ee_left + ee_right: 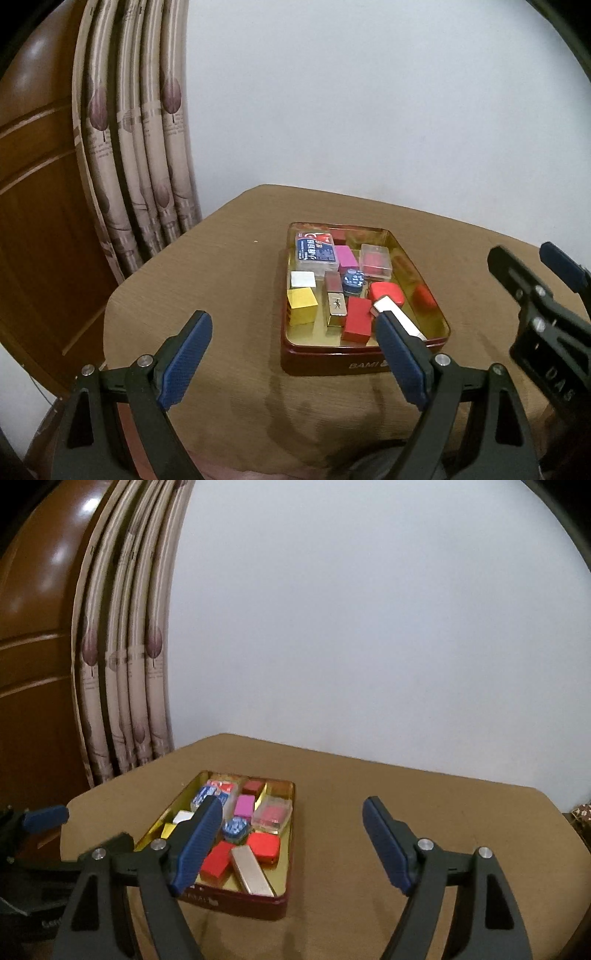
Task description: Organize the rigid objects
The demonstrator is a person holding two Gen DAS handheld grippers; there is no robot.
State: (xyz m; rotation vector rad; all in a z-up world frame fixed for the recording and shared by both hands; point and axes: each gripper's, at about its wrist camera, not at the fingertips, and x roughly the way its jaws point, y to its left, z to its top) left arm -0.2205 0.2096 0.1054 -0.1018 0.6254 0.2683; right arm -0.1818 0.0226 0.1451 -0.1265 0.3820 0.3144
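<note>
Left gripper [293, 356] hangs wide open and empty short of the tin's [364, 363] near wall; right gripper [293, 843] is likewise spread wide, holding nothing, with the tin ahead and to its left. All the small boxes lie inside the tin on the brown table [221, 258], none outside it, so the sorting appears largely complete or paused; any next pick calls for descending over the rim onto a single piece. The yellow box [302, 305], gold bar [336, 308] and red box [357, 319] sit packed close, leaving little finger room, and the curtain [140, 147] stands well clear at left.
</note>
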